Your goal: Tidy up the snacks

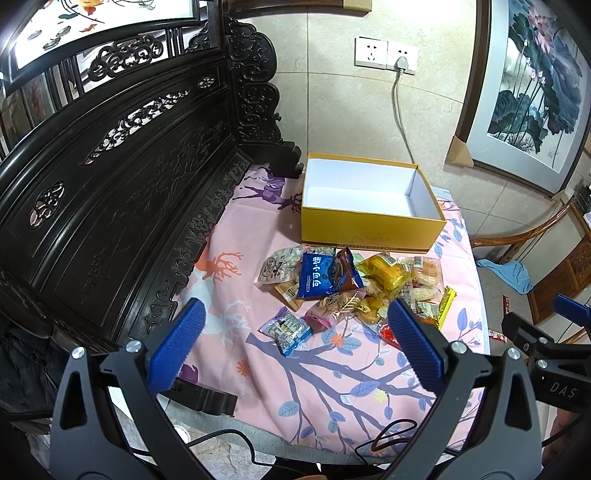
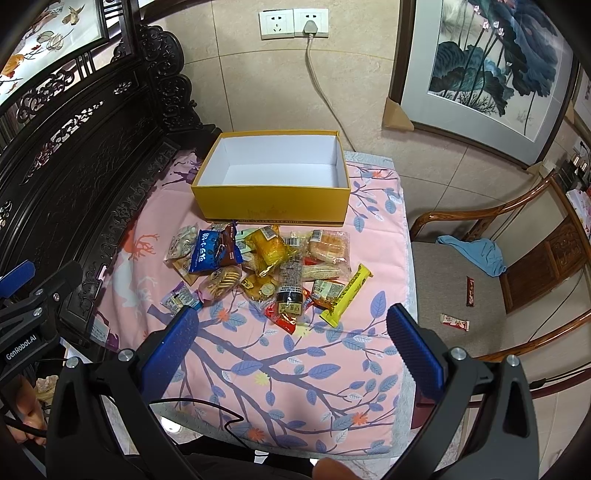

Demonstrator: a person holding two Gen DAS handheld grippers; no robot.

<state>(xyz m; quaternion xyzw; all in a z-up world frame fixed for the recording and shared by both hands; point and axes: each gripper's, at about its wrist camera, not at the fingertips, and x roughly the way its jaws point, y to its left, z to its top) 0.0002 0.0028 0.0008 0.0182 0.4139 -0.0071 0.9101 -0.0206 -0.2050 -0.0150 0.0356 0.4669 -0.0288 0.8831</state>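
A pile of wrapped snacks [image 1: 354,288] lies on the pink floral cloth [image 1: 332,387], just in front of an open yellow box [image 1: 373,225] with a white, empty inside. The pile also shows in the right wrist view [image 2: 273,269], with the box [image 2: 273,210] behind it. A blue packet [image 1: 319,275] and a yellow-green bar [image 2: 347,295] stand out. My left gripper [image 1: 295,325] is open and empty, held above the cloth short of the pile. My right gripper [image 2: 291,328] is open and empty, also short of the pile.
A dark carved wooden screen [image 1: 129,184] runs along the left edge of the cloth. A wooden chair [image 2: 498,258] stands to the right with a blue cloth [image 2: 476,251] and two small snack packets [image 2: 454,321] on its seat. A wall socket with a cord [image 2: 310,22] is behind the box.
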